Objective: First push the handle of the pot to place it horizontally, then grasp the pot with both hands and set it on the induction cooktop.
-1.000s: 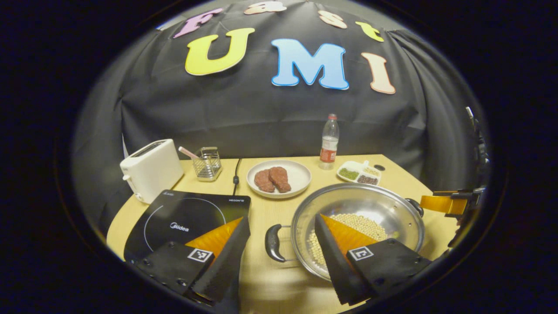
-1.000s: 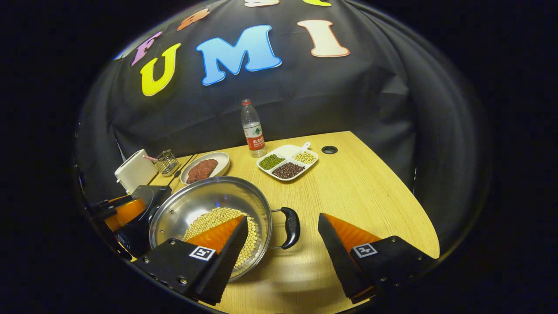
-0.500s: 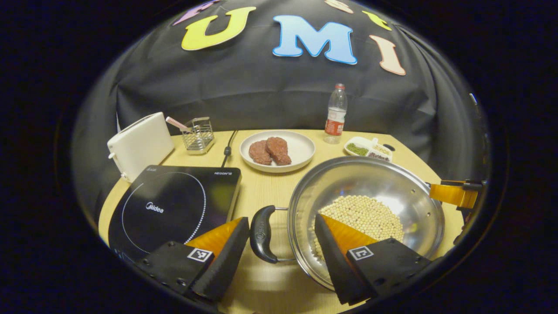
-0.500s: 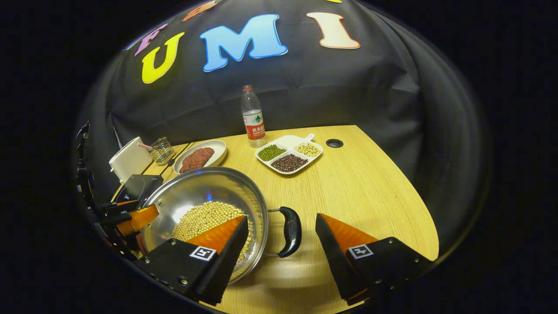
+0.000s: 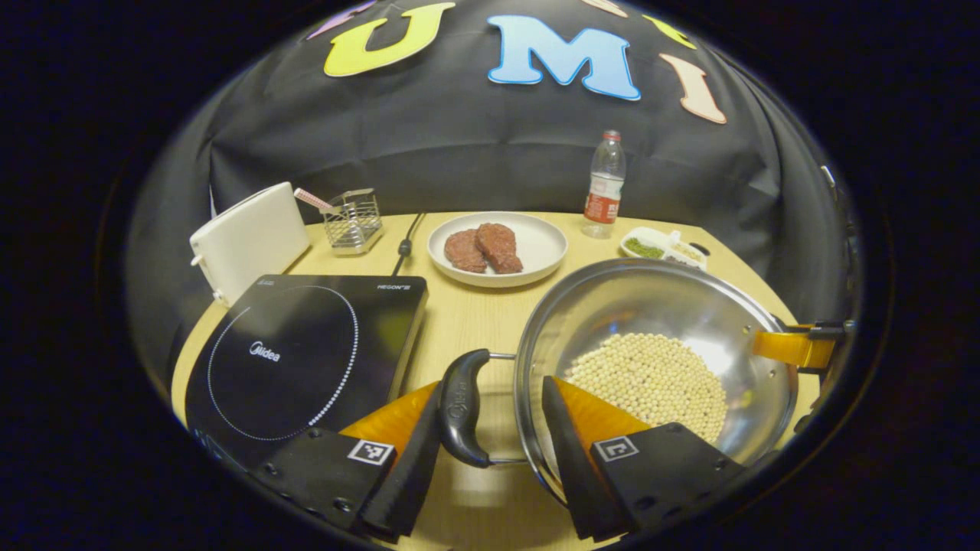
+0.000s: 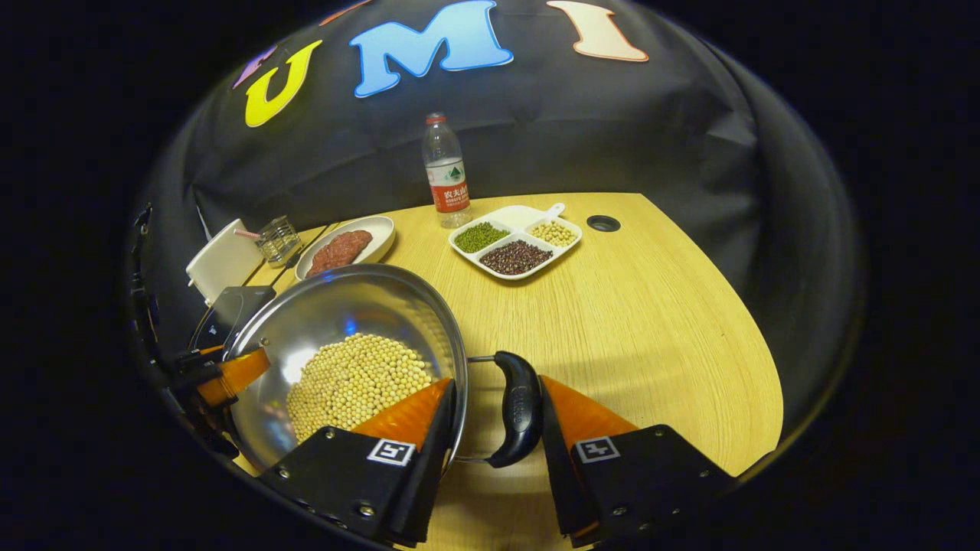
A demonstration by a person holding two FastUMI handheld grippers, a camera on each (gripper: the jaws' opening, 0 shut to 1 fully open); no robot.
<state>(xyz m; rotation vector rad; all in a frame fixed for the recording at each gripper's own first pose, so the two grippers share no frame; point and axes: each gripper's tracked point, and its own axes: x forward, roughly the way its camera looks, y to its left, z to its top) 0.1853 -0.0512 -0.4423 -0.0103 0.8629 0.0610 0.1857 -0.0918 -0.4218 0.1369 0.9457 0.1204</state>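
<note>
Both grippers have narrowed since 1 second ago. The left gripper [image 5: 490, 428] now straddles the pot's [image 5: 658, 337] left handle [image 5: 459, 409], not visibly pinched; the right gripper [image 6: 494, 421] grasps the right handle [image 6: 519, 409]. Lifting toward the induction cooktop [image 5: 306, 360] looks imminent.

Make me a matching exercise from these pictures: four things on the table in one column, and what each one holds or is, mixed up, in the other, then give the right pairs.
Things
1. pot
2. round plate
3. divided dish
4. induction cooktop

States
A. two pieces of red meat
B. bare black top with a dotted ring
C. a heap of pale soybeans
D. green, dark and pale beans, each in its own compartment

Pairs: 1-C, 2-A, 3-D, 4-B
</note>
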